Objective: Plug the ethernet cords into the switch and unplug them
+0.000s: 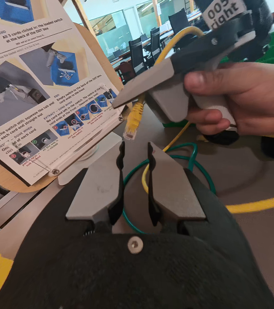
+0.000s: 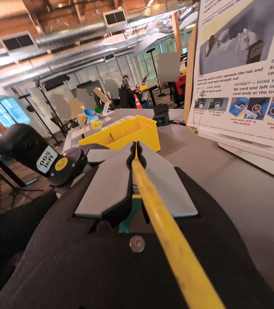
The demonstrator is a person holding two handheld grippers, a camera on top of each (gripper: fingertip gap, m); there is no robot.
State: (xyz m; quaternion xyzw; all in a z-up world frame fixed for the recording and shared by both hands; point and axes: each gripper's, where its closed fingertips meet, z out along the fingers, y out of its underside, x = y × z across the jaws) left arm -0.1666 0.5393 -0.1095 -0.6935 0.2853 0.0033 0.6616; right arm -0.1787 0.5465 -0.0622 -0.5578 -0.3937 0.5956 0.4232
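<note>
Yellow cord clamped in right gripper, plug hanging free.
Left gripper narrowly parted, empty, just below plug; green cord looped on table.

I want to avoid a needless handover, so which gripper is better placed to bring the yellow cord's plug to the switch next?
The right gripper, probably: it is shut on the yellow cord, with the plug hanging just past its fingertips. The left gripper is open and empty below it. No switch is in view.
</note>
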